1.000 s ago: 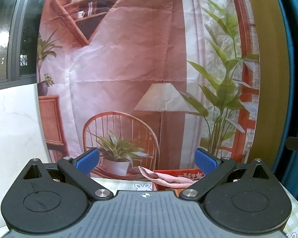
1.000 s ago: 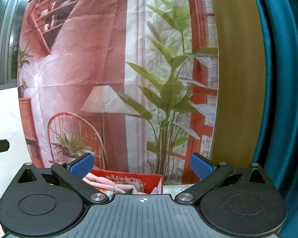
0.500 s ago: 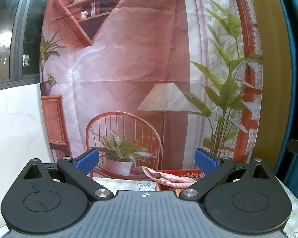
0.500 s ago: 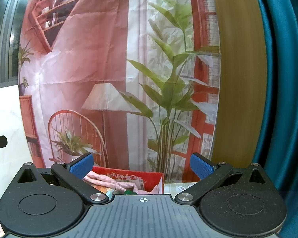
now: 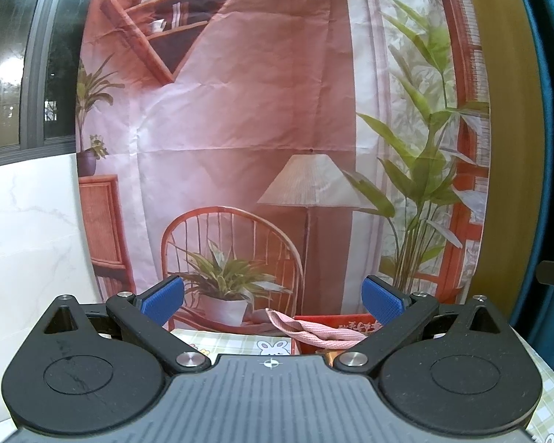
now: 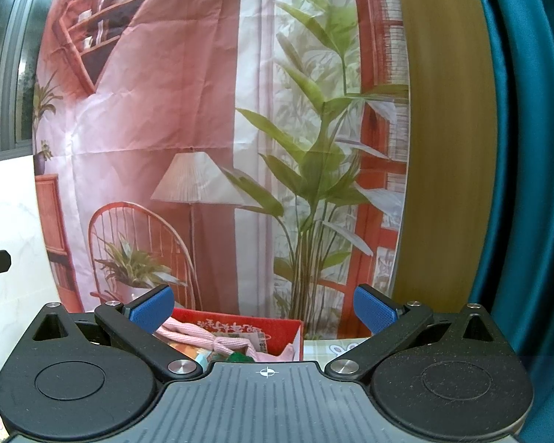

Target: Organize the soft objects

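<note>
With your left gripper (image 5: pixel 273 301) and right gripper (image 6: pixel 262 308) both spread wide and empty, tilt them down toward the red box (image 6: pixel 277 334) just ahead and below, where the pink cloth (image 6: pixel 203 337) drapes over its rim.

A red box (image 6: pixel 277 336) printed with white characters holds a pale pink striped cloth (image 6: pixel 203 337) and something dark green (image 6: pixel 242 357). The tablecloth (image 5: pixel 236 343) is a pale green and cream check with white rabbit figures. Both grippers are black with blue ribbed fingertips (image 5: pixel 382 301). The printed backdrop (image 5: pixel 262 122) shows terracotta walls, a cream lamp and green plants. A teal curtain (image 6: pixel 528 147) hangs at the right.
</note>
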Action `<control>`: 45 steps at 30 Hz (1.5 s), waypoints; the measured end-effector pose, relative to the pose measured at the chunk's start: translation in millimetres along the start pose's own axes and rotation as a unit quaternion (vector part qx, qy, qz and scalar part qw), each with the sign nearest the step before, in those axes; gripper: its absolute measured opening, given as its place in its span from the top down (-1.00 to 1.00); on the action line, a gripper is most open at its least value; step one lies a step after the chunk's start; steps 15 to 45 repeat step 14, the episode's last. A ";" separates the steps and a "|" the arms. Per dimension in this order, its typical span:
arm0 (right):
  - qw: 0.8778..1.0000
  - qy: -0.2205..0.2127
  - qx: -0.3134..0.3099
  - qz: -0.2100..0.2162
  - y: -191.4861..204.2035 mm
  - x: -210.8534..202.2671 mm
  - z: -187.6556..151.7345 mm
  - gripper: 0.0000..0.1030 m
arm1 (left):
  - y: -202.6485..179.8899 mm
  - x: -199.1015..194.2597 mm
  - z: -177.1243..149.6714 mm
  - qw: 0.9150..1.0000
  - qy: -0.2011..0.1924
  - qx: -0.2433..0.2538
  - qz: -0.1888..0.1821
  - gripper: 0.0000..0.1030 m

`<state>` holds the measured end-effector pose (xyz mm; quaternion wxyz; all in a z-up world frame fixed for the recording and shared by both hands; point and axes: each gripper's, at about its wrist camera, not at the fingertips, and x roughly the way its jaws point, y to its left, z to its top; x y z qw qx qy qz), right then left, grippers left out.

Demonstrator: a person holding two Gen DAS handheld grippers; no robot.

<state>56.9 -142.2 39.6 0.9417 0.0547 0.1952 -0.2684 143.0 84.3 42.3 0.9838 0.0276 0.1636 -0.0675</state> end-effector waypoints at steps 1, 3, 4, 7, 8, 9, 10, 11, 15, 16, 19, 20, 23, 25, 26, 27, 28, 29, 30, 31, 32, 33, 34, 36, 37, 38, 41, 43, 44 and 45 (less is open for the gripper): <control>1.000 0.000 0.000 0.000 -0.1 0.1 0.1 -0.99 | 0.1 0.2 0.1 1.000 0.000 0.000 0.000 -1.00; 1.000 0.001 0.000 0.001 -0.1 0.0 -0.1 -0.99 | 0.1 0.5 0.1 1.000 0.001 0.000 0.000 -1.00; 1.000 0.000 0.000 0.000 0.2 0.0 0.1 -0.99 | 0.2 0.6 -0.3 1.000 0.001 -0.001 -0.001 -1.00; 1.000 0.000 -0.001 0.000 0.2 -0.1 0.2 -0.99 | 0.8 1.3 -0.3 1.000 0.002 -0.001 -0.003 -1.00; 1.000 0.000 -0.001 0.000 0.1 -0.2 0.1 -0.99 | 0.6 1.3 -0.6 1.000 0.002 0.000 -0.003 -1.00; 1.000 0.001 -0.001 0.001 0.0 0.0 0.2 -0.99 | 0.4 0.6 -1.0 1.000 0.002 0.000 -0.002 -1.00; 1.000 0.001 -0.001 0.000 0.7 0.1 -0.5 -0.99 | 0.6 0.5 -1.2 1.000 0.002 0.000 -0.001 -1.00; 1.000 0.002 -0.001 0.000 0.2 0.7 -1.2 -0.99 | 1.0 0.4 -1.0 1.000 0.002 -0.001 -0.001 -1.00; 1.000 0.002 -0.001 0.001 0.0 0.7 -1.3 -0.99 | 1.6 0.5 -0.3 1.000 0.001 -0.001 -0.001 -1.00; 1.000 0.002 -0.001 0.001 0.0 0.7 -1.3 -0.99 | 1.6 0.5 -0.3 1.000 0.001 -0.001 -0.001 -1.00; 1.000 0.002 -0.001 0.001 0.0 0.7 -1.3 -0.99 | 1.6 0.5 -0.3 1.000 0.001 -0.001 -0.001 -1.00; 1.000 0.002 -0.001 0.001 0.0 0.7 -1.3 -0.99 | 1.6 0.5 -0.3 1.000 0.001 -0.001 -0.001 -1.00; 1.000 0.002 -0.001 0.001 0.0 0.7 -1.3 -0.99 | 1.6 0.5 -0.3 1.000 0.001 -0.001 -0.001 -1.00; 1.000 0.002 -0.001 0.001 0.0 0.7 -1.3 -0.99 | 1.6 0.5 -0.3 1.000 0.001 -0.001 -0.001 -1.00; 1.000 0.002 -0.001 0.001 0.0 0.7 -1.3 -0.99 | 1.6 0.5 -0.3 1.000 0.001 -0.001 -0.001 -1.00; 1.000 0.002 -0.001 0.001 0.0 0.7 -1.3 -0.99 | 1.6 0.5 -0.3 1.000 0.001 -0.001 -0.001 -1.00; 1.000 0.002 -0.001 0.001 0.0 0.7 -1.3 -0.99 | 1.6 0.5 -0.3 1.000 0.001 -0.001 -0.001 -1.00; 1.000 0.002 -0.001 0.001 0.0 0.7 -1.3 -0.99 | 1.6 0.5 -0.3 1.000 0.001 -0.001 -0.001 -1.00; 1.000 0.002 -0.001 0.001 0.0 0.7 -1.3 -0.99 | 1.6 0.5 -0.3 1.000 0.001 -0.001 -0.001 -1.00; 1.000 0.002 -0.001 0.001 0.0 0.7 -1.3 -0.99 | 1.6 0.5 -0.3 1.000 0.001 -0.001 -0.001 -1.00; 1.000 0.002 -0.001 0.001 0.0 0.7 -1.3 -0.99 | 1.6 0.5 -0.3 1.000 0.001 -0.001 -0.001 -1.00; 1.000 0.002 -0.001 0.001 0.0 0.7 -1.3 -0.99 | 1.6 0.5 -0.3 1.000 0.001 -0.001 -0.001 -1.00; 1.000 0.002 -0.001 0.001 0.0 0.7 -1.3 -0.99 | 1.6 0.5 -0.3 1.000 0.001 -0.001 -0.001 -1.00; 1.000 0.002 -0.001 0.001 0.0 0.7 -1.3 -0.99 | 1.6 0.5 -0.3 1.000 0.001 -0.001 -0.001 -1.00; 1.000 0.002 -0.001 0.001 0.0 0.7 -1.3 -0.99 | 1.6 0.5 -0.3 1.000 0.001 -0.001 -0.001 -1.00; 1.000 0.002 -0.001 0.001 0.0 0.7 -1.3 -0.99 | 1.6 0.5 -0.3 1.000 0.001 -0.001 -0.001 -1.00; 1.000 0.002 -0.001 0.001 0.0 0.7 -1.3 -0.99 | 1.6 0.5 -0.3 1.000 0.001 -0.001 -0.001 -1.00; 1.000 0.002 -0.001 0.001 0.0 0.7 -1.3 -0.99 | 1.6 0.5 -0.3 1.000 0.001 -0.001 -0.001 -1.00; 1.000 0.002 -0.001 0.001 0.0 0.7 -1.3 -0.99 | 1.6 0.5 -0.3 1.000 0.001 -0.001 -0.001 -1.00; 1.000 0.002 -0.001 0.001 0.0 0.7 -1.3 -0.99 | 1.6 0.5 -0.3 1.000 0.001 -0.001 -0.001 -1.00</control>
